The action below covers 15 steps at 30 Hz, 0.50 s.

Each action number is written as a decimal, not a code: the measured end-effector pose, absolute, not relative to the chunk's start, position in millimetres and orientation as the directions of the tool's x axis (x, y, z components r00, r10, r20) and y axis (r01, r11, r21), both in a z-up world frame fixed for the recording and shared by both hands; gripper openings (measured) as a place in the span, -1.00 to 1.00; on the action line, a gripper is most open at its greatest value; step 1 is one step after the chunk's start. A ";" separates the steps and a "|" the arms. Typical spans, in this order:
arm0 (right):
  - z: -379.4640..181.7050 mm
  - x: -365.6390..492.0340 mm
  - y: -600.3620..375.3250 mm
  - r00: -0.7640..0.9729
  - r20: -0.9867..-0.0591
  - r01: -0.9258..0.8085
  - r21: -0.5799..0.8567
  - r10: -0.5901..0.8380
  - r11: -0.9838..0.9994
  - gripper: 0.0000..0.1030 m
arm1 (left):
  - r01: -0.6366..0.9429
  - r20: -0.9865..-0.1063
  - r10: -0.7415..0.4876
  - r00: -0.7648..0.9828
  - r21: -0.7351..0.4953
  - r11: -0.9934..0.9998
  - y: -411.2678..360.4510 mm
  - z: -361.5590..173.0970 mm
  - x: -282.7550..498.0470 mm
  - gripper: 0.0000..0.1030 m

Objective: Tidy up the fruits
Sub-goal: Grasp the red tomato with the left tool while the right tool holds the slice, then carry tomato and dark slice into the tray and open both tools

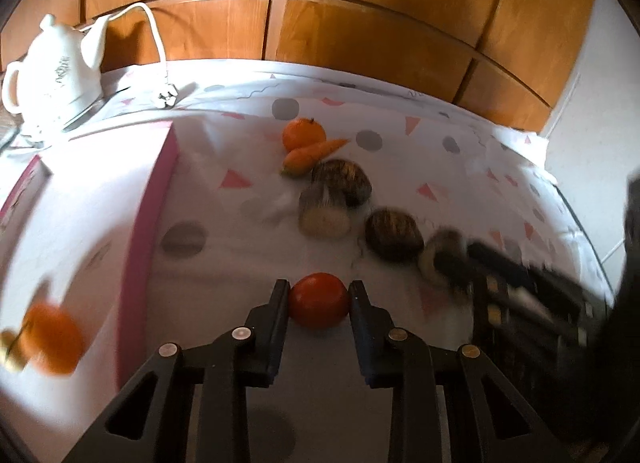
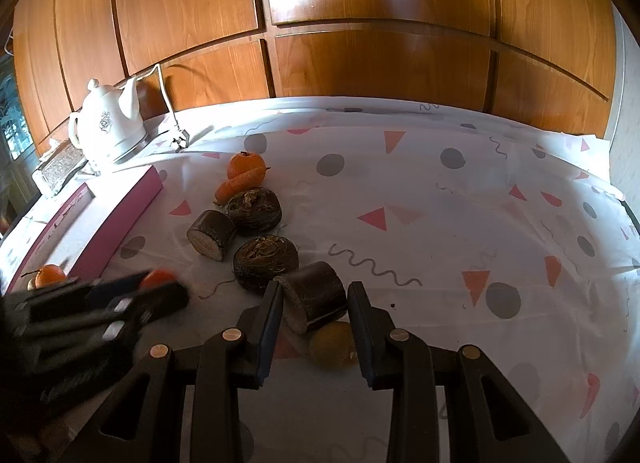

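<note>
My left gripper (image 1: 319, 290) has its jaws around a red tomato (image 1: 318, 300), touching both sides of it; it also shows blurred in the right wrist view (image 2: 158, 277). An orange (image 1: 52, 337) lies in the pink-edged white box (image 1: 104, 199). My right gripper (image 2: 316, 295) is open, its fingers on either side of a dark cut cylinder (image 2: 314, 295), with a yellowish fruit (image 2: 332, 345) just below it. Further back lie an orange (image 2: 245, 164), a carrot (image 2: 238, 185), two dark round roots (image 2: 253, 207) (image 2: 266, 259) and another cylinder (image 2: 212, 235).
A white teapot (image 2: 108, 127) with a cord stands at the back left beside a glittery box (image 2: 58, 171). Wooden cabinet doors (image 2: 360, 43) rise behind the table. The patterned tablecloth (image 2: 440, 223) covers the table to the right.
</note>
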State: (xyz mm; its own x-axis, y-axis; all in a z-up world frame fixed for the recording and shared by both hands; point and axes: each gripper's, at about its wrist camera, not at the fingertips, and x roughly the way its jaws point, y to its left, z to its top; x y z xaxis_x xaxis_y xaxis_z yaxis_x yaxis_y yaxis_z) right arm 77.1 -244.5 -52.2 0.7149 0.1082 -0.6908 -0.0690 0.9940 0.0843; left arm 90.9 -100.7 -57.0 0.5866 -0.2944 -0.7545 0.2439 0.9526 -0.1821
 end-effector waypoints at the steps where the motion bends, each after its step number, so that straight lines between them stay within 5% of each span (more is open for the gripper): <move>1: -52.2 77.2 -244.3 0.715 -0.691 -0.069 0.084 0.108 0.994 -0.35 | 0.248 -0.758 -0.283 0.588 -0.164 0.955 -100.5 -60.6 85.7 -0.42; 15: -52.3 78.3 -232.4 0.709 -0.703 -0.076 0.004 0.057 0.997 -0.36 | 0.259 -0.738 -0.247 0.628 -0.102 0.960 -102.2 -63.2 72.2 -0.45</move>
State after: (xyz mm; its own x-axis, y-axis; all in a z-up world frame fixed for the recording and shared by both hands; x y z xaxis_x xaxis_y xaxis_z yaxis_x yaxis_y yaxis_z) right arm 78.3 -232.4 -52.3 0.7089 0.0570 -0.7030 -0.0759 0.9971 0.0043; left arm 72.2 -102.2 -63.2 0.6281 -0.2474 -0.7378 0.2591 0.9605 -0.1015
